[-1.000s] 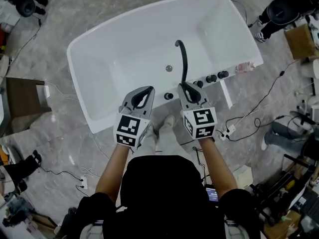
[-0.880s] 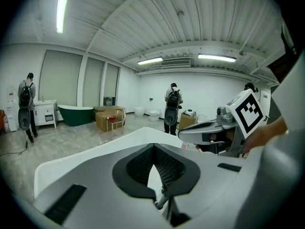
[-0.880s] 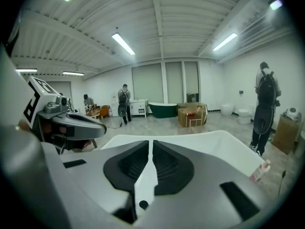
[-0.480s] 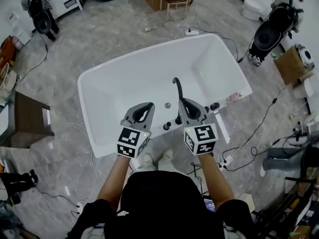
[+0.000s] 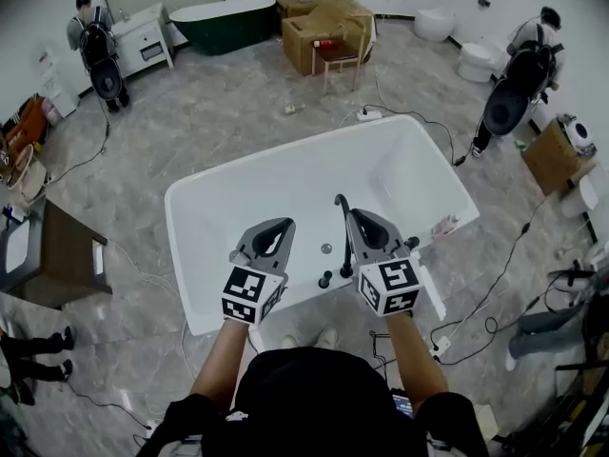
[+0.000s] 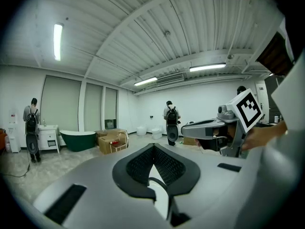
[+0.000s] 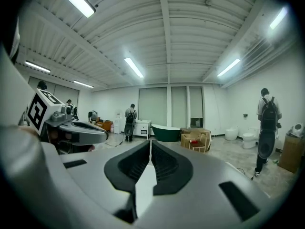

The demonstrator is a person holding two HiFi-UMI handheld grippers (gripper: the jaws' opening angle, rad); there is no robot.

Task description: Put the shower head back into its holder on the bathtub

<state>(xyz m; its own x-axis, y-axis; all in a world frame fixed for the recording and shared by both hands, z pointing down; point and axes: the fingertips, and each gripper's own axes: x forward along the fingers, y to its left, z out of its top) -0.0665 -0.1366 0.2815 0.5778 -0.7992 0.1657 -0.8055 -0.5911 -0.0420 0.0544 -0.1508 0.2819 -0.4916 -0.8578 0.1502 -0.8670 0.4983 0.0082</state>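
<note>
The white bathtub lies below me, with a black curved spout and small black fittings along its near rim. I cannot tell which of these is the shower head. My left gripper hangs level above the near rim, left of the spout, shut and holding nothing; its tips meet in the left gripper view. My right gripper hangs just right of the spout, shut and holding nothing. Each gripper view looks out across the room, with the other gripper at its side.
Cables and a power strip lie on the grey floor around the tub. Beyond it stand cardboard boxes, a dark green tub and a white cabinet. A brown table is at the left. People with backpacks stand at the far left and the right.
Both grippers have risen away from the tub rim and now point level. The head view has pulled back, so the tub looks smaller and more of the room shows.
</note>
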